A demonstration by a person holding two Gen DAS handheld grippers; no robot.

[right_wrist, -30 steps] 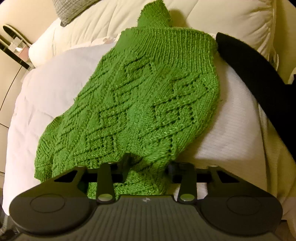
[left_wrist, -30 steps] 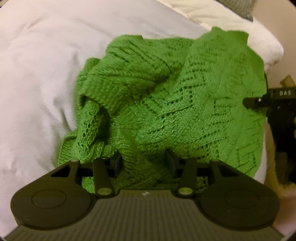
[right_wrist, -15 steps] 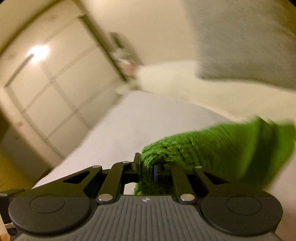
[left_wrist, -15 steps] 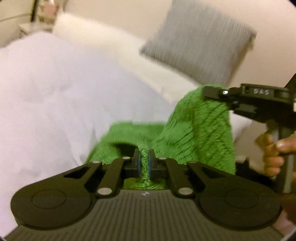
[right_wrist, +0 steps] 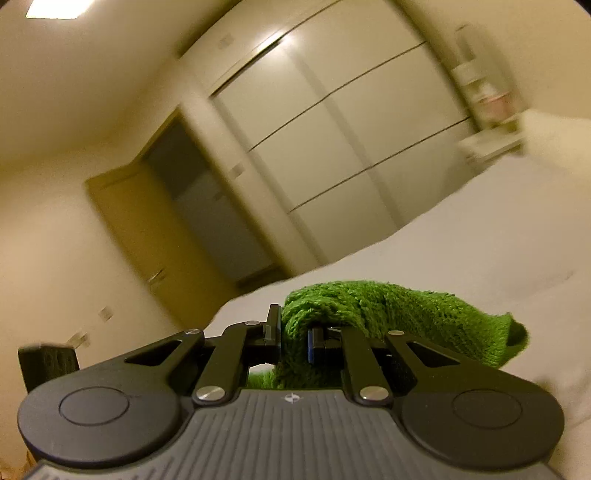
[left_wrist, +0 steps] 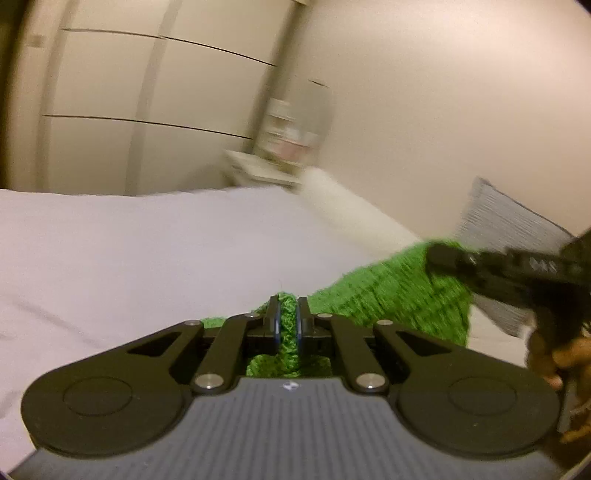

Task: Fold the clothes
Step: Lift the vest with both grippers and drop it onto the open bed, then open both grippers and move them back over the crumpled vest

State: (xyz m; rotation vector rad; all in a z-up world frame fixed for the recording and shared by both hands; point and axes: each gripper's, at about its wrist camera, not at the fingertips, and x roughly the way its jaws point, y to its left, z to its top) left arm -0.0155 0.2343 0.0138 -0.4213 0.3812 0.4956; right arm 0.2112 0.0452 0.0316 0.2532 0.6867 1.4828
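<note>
Bed (left_wrist: 140, 258): white cover, it lies below and ahead of both hand-held grippers.
Wardrobe (right_wrist: 332, 129): pale doors behind the bed; only the right wrist view also shows the brown door (right_wrist: 147, 240) and the ceiling lamp (right_wrist: 59, 7).
Green knitted garment (left_wrist: 391, 295): held up above the bed, stretched between the two hand-held grippers; its long axis runs from the left one across to the right one.
Grey pillow (left_wrist: 509, 229): seen only in the left wrist view, far right, behind the garment.
Left hand-held gripper (left_wrist: 287, 321): jaws pressed together on a thin edge of the garment.
Right hand-held gripper (right_wrist: 293, 332): clamped on a thick fold; the rest trails to its right side. In the left wrist view it shows as a blurred black shape with fingers (left_wrist: 565, 358) under it.
</note>
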